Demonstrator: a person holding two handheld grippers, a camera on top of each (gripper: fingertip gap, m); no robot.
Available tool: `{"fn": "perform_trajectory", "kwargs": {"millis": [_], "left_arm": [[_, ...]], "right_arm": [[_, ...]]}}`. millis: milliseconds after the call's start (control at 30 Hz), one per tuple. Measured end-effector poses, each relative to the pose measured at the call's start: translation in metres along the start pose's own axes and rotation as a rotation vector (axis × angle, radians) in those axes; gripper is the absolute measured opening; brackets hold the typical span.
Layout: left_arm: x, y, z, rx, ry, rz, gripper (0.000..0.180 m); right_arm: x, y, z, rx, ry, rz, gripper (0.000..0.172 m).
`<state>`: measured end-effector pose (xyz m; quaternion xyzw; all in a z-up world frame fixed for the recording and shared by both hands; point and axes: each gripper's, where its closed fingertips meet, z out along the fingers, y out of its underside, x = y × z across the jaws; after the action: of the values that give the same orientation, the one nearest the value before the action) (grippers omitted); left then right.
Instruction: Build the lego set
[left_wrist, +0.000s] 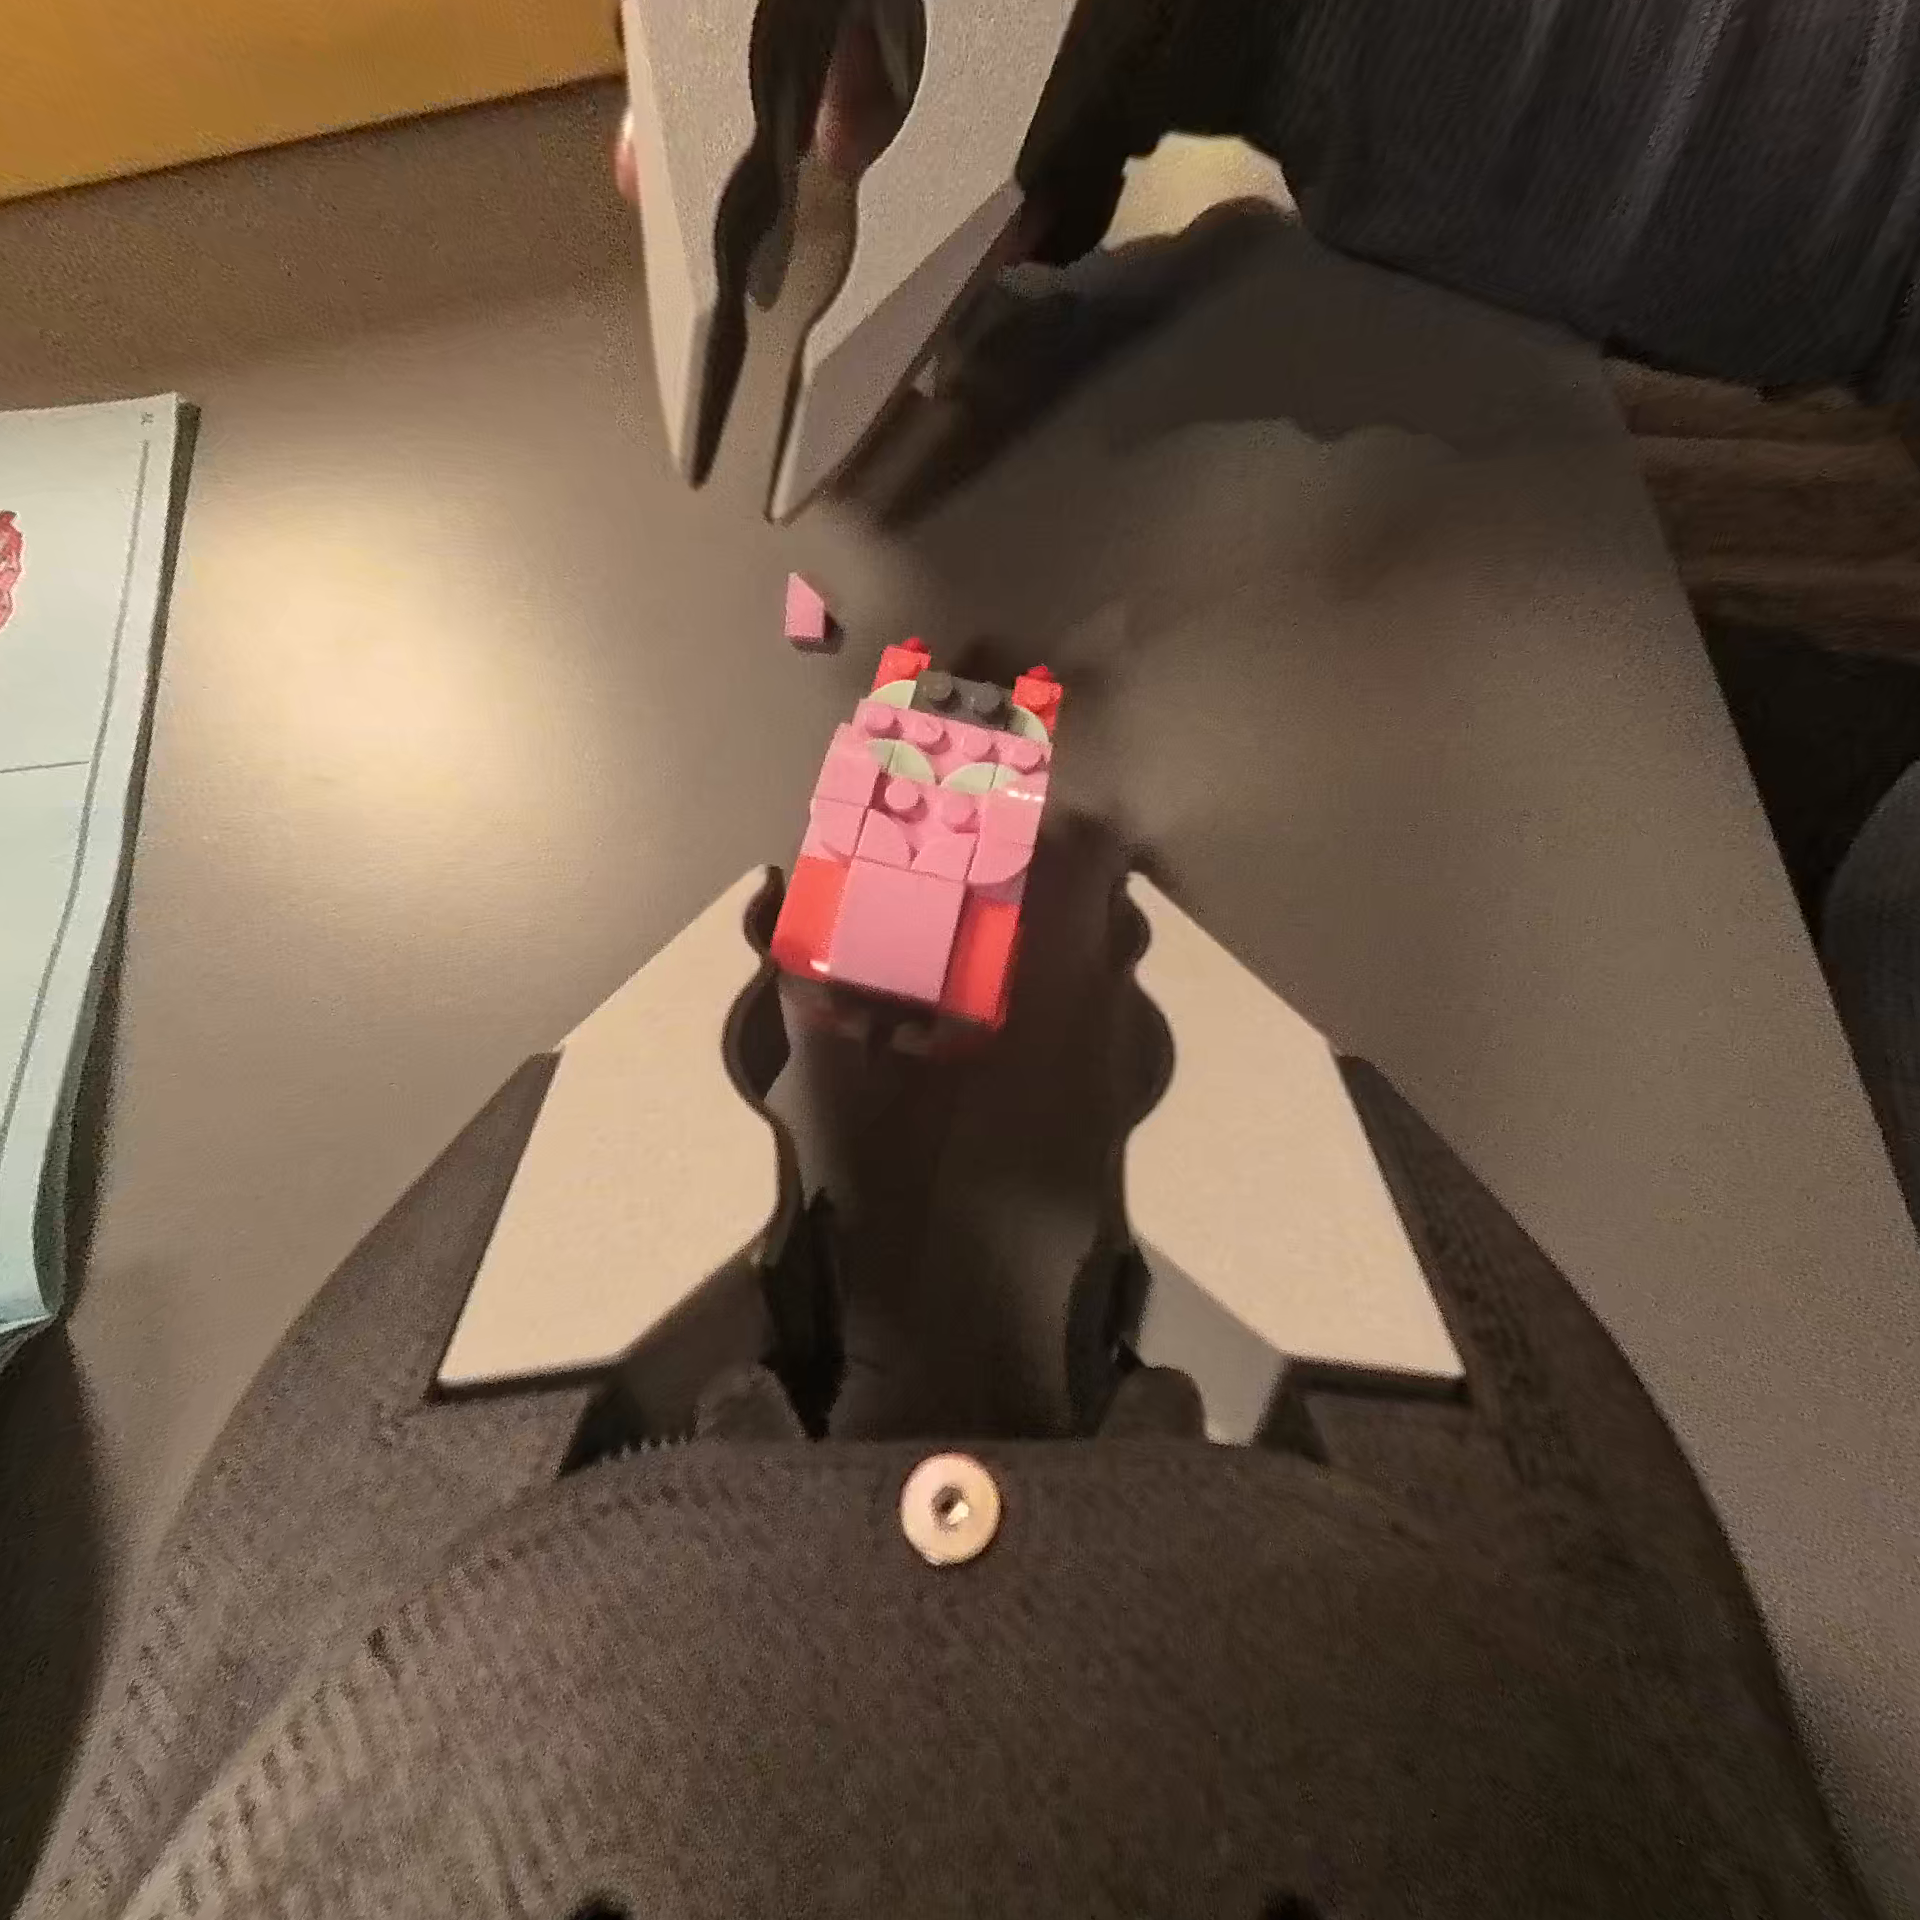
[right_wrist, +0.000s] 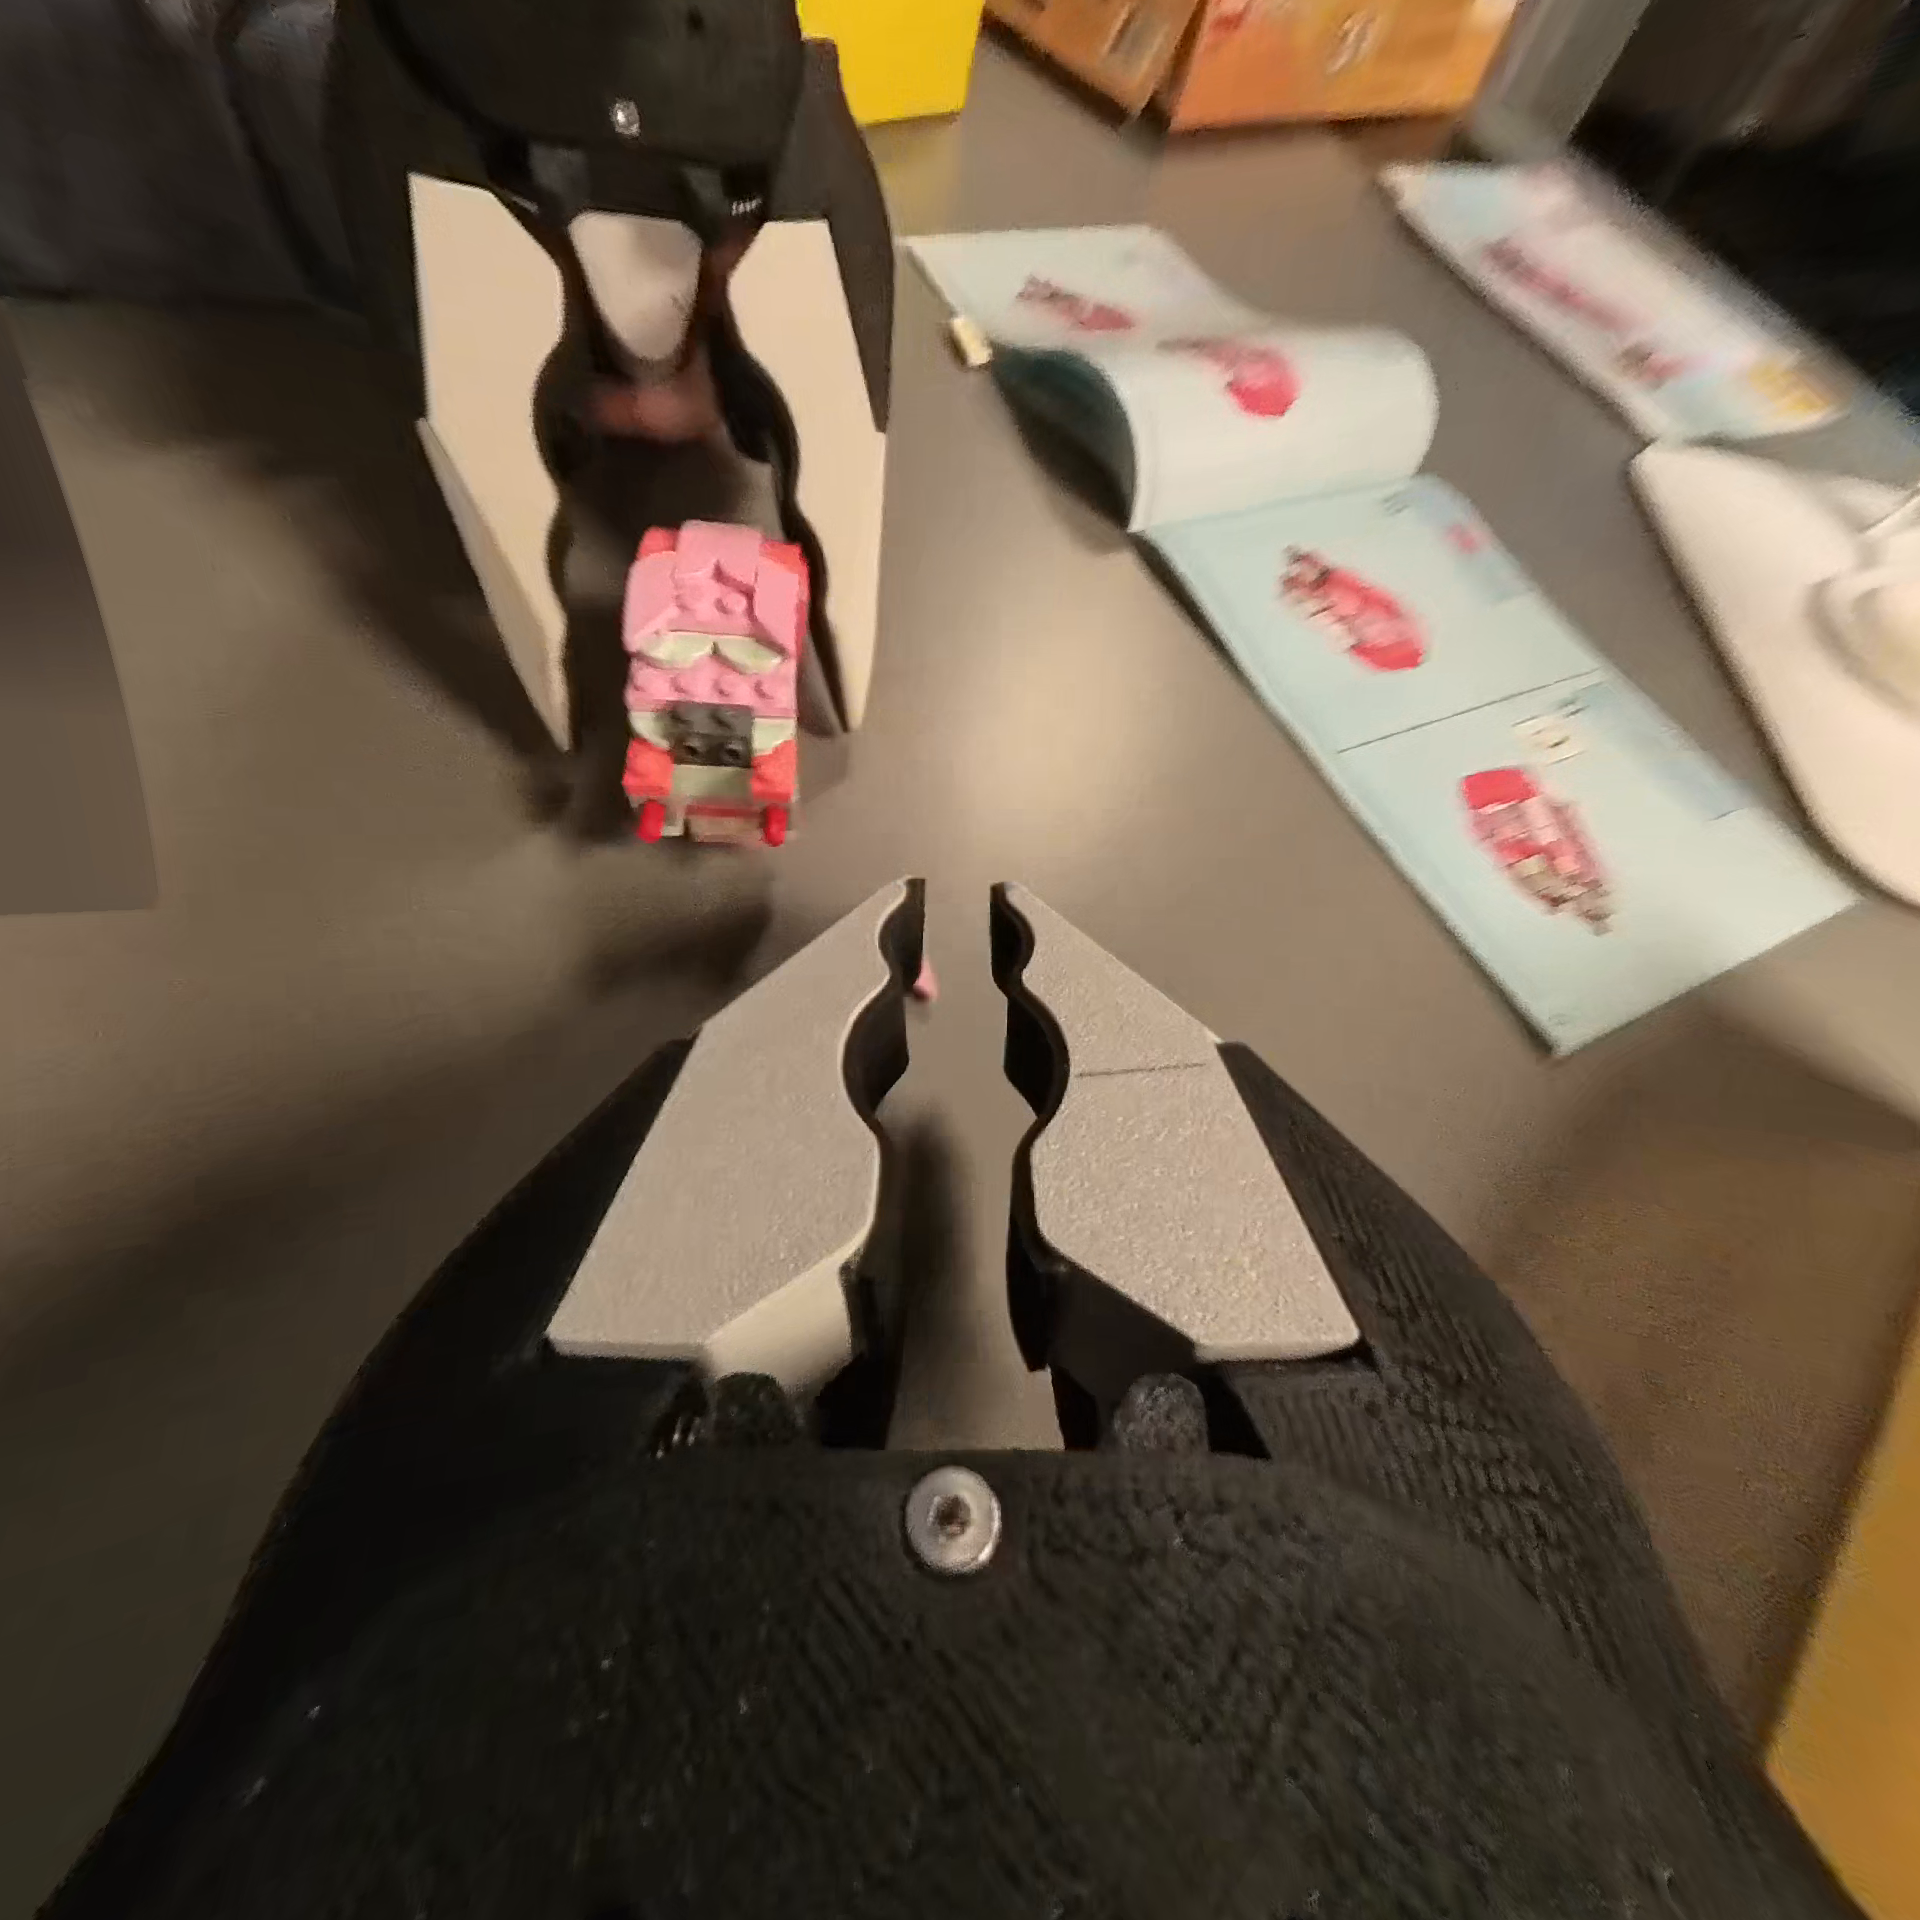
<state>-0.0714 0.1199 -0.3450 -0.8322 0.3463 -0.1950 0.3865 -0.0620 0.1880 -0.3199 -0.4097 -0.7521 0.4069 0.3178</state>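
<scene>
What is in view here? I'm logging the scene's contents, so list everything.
Brick model: one, pink and red, standing on the table between the left tool's fingers.
Loose brick: one, pink, on the table below the right tool's tips.
Booklets: about three, pale blue, one open, right side.
Yellow box: one, far edge.
Table: grey-brown.
Left tool: fingers apart.
Right tool: narrow gap, holding nothing.
</scene>
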Motion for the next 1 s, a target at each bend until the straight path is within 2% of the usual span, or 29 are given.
{"fn": "perform_trajectory", "kwargs": {"millis": [67,233,533,600,767,1000], "left_arm": [[0.0,0.001,0.001,-0.005,-0.004,0.004,0.056],[-0.001,0.0,0.001,-0.003,0.001,-0.01,0.058],[-0.001,-0.001,0.005,-0.014,-0.011,-0.004,0.051],[-0.001,-0.001,0.006,-0.015,-0.025,0.021,0.041],[0.001,-0.001,0.006,-0.016,-0.014,0.038,0.04],[0.004,-0.009,0.002,0.045,-0.017,0.074,0.039]], "right_arm": [[-0.007,0.007,0.002,-0.047,-0.054,0.039,0.011],[-0.011,0.019,0.011,-0.145,-0.077,0.03,0.015],[-0.013,0.025,0.011,-0.185,-0.081,0.095,0.006],[-0.016,0.017,0.012,-0.148,-0.088,0.105,0.006],[-0.029,-0.026,0.008,-0.023,-0.121,0.059,0.005],[-0.042,-0.037,0.014,-0.062,-0.155,0.032,0.005]]}}
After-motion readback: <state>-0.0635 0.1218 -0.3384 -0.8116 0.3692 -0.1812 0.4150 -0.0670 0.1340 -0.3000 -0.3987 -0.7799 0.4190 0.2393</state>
